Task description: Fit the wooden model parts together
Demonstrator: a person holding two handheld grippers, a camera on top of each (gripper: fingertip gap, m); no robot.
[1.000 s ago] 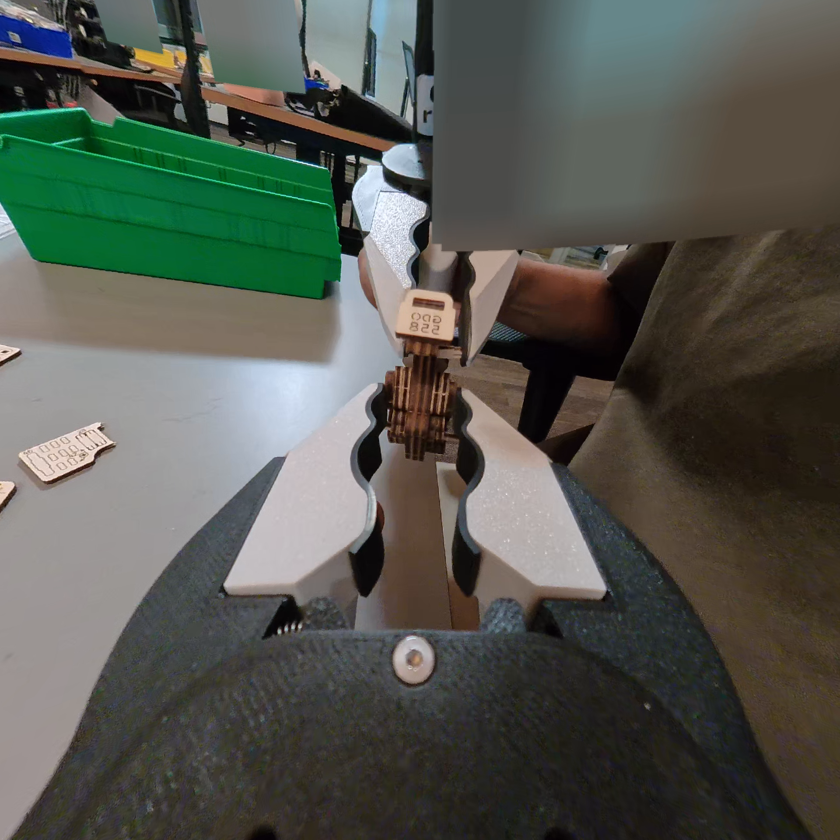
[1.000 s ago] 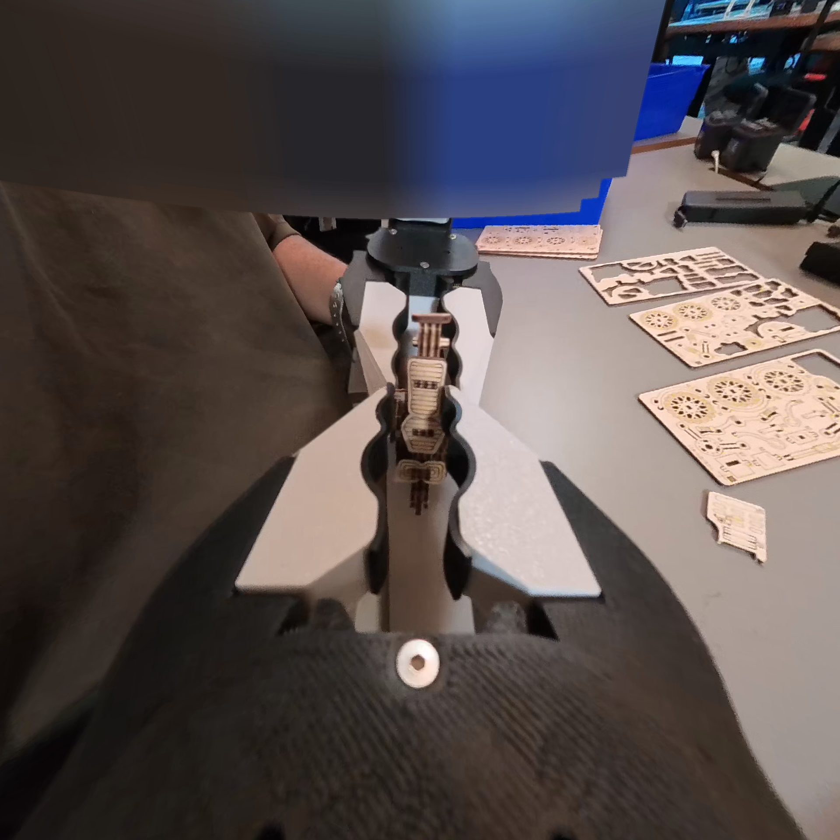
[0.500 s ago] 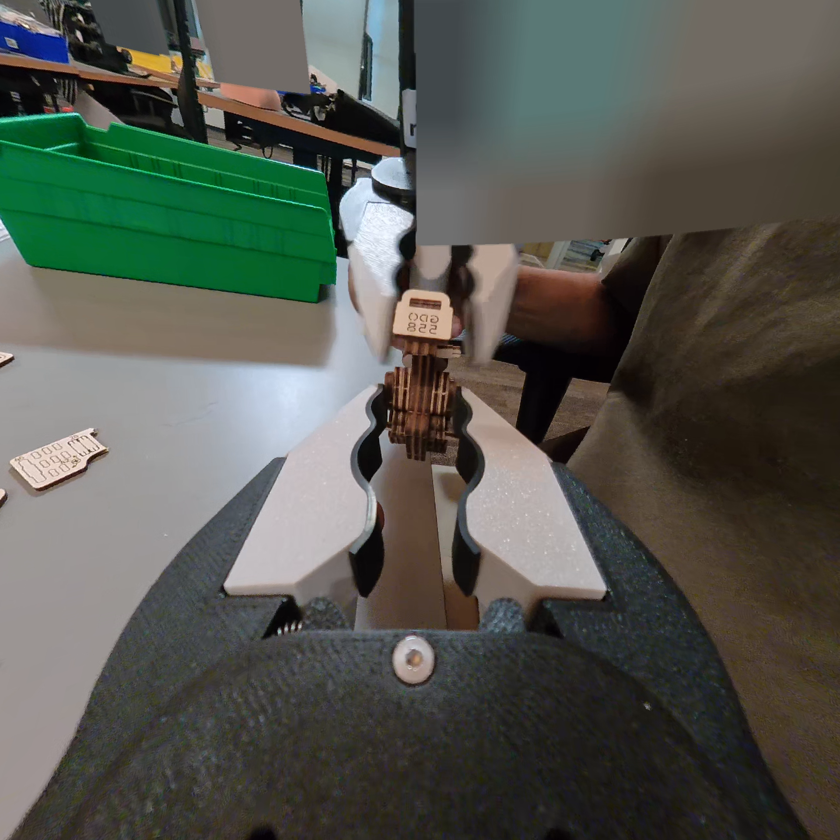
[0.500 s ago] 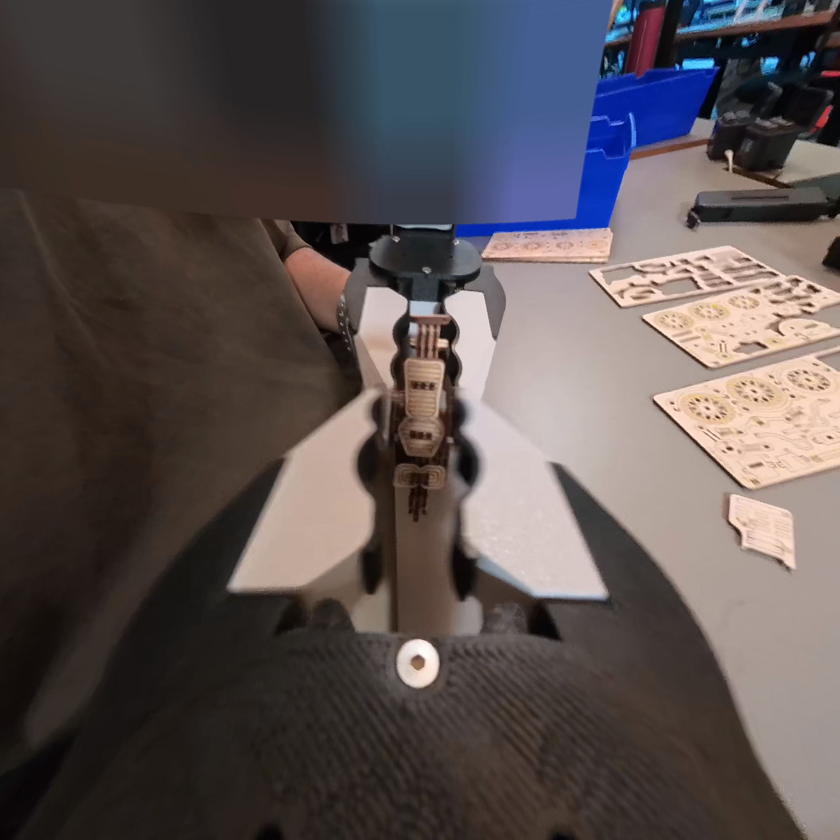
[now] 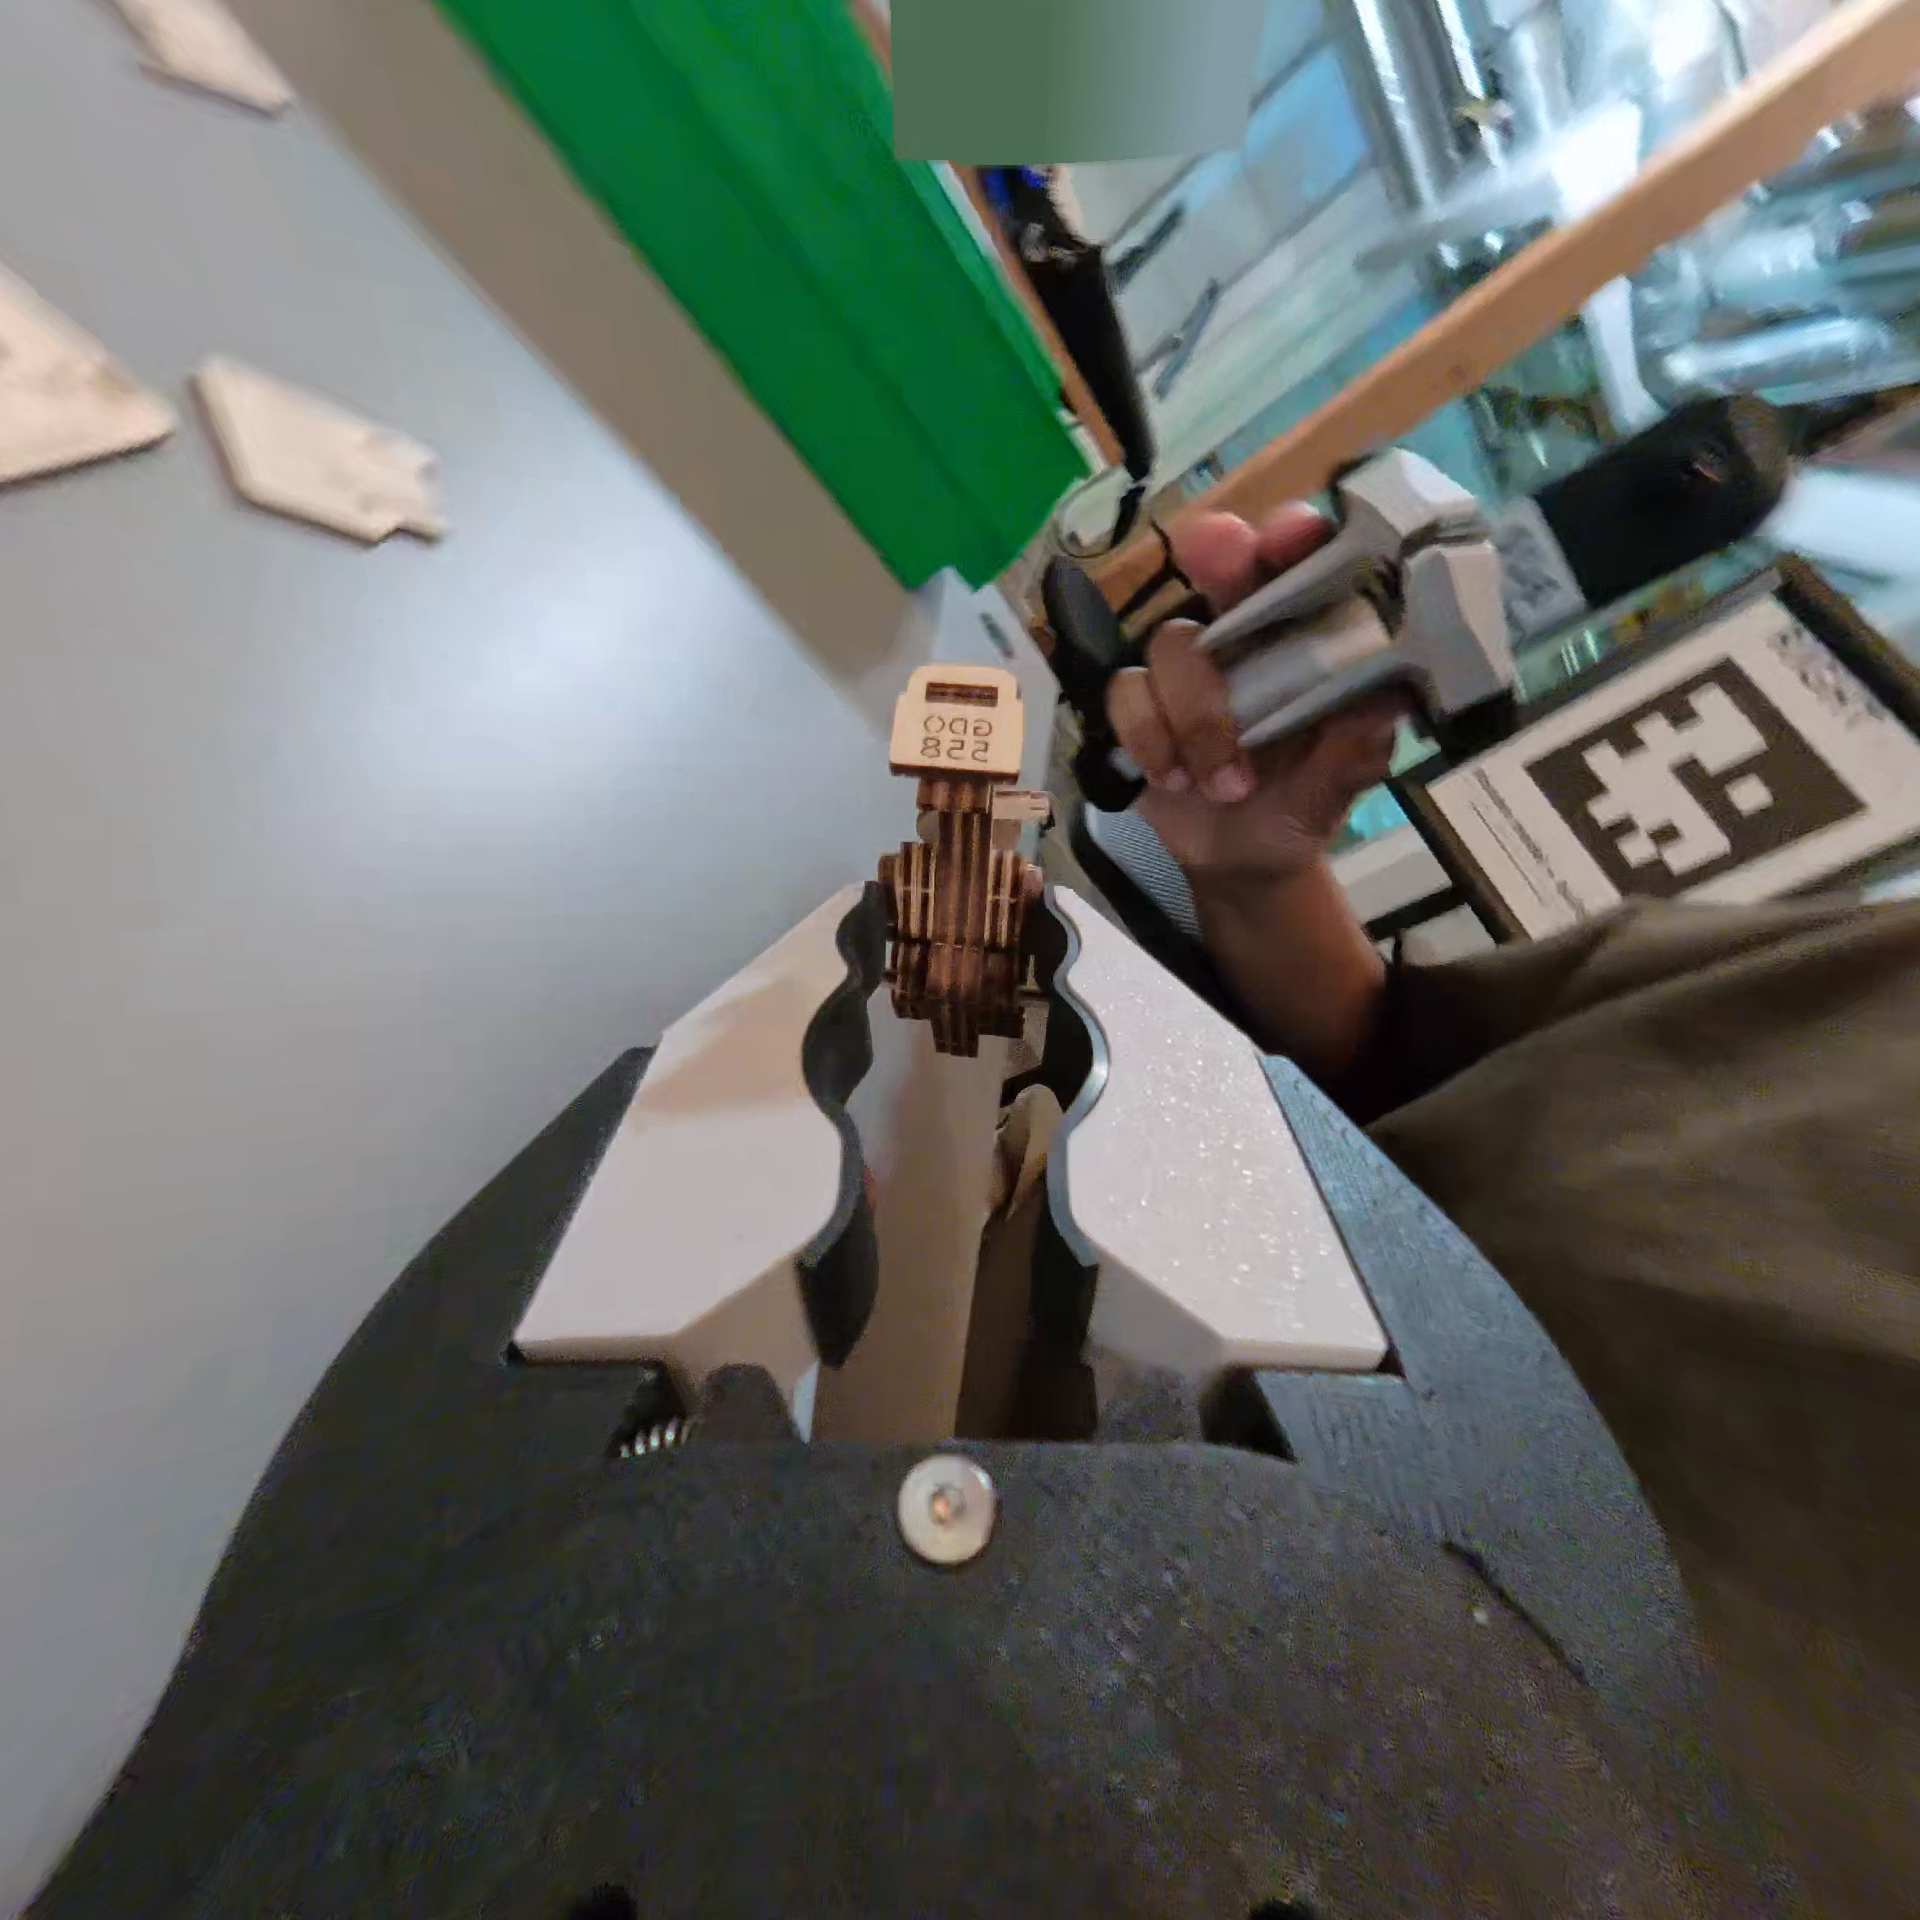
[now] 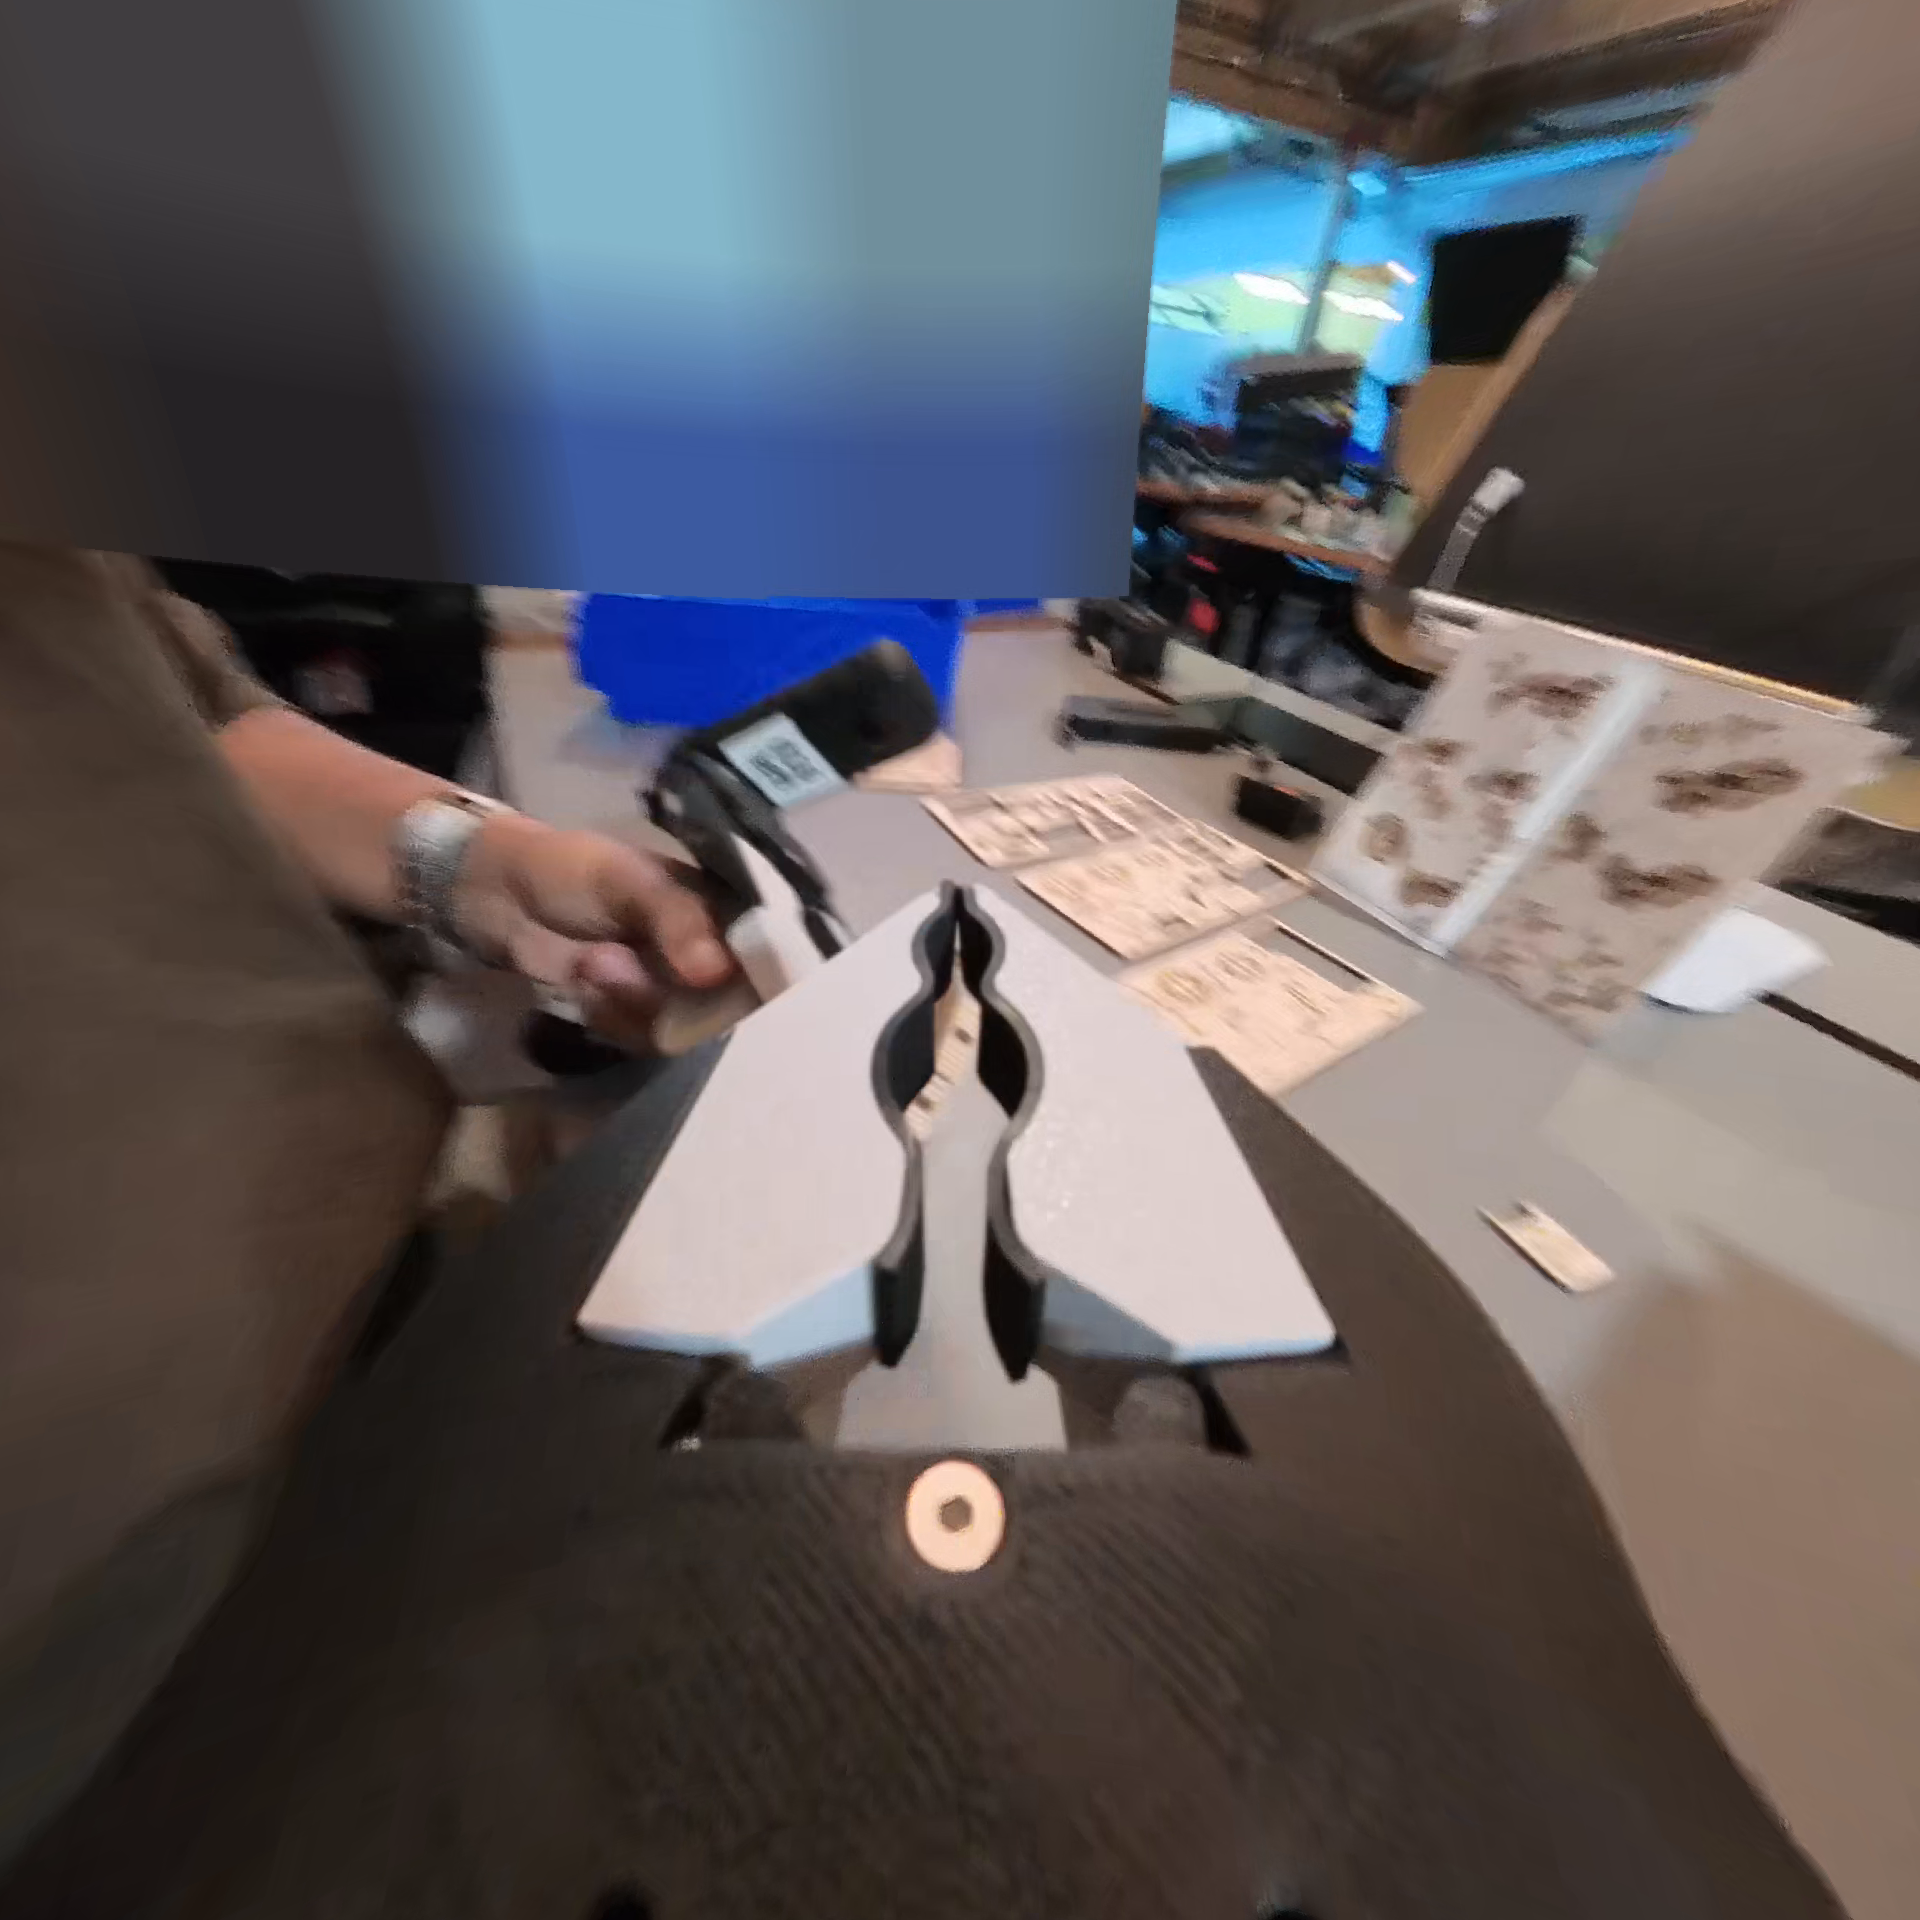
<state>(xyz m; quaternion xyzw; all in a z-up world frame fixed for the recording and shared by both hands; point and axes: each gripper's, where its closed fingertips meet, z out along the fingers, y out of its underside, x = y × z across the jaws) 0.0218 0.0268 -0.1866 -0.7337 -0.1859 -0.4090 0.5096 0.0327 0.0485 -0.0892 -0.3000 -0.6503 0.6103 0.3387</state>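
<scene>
Left gripper: clenched on the wooden model; both grey fingers press the model's dark layered body between their tips, in the left wrist view.
Wooden model: held in the air above the grey table, upright between the fingertips; a pale plate with engraved marks stands on top, beyond the tips, and a small pale tab juts to its right.
Right gripper: fingertips pressed together with nothing visible between them; only the wavy inner gaps farther back show the table behind.
Right gripper from the left wrist view: seen far right, apart from the model, gripped by a hand; the view is tilted and blurred there.
Left hand: seen left in the right wrist view, with a metal watch band at the wrist, holding the black handle of the other tool; blurred.
Loose wooden pieces: flat on the table, far left of the left gripper.
Green bin: on the table beyond the model, running diagonally across the tilted view.
Wooden part sheets: lying flat on the table beyond and right of the right gripper, side by side.
Small loose piece: on the table, right of the right gripper.
Instruction sheet: standing up, far right.
Blue bin: far behind.
</scene>
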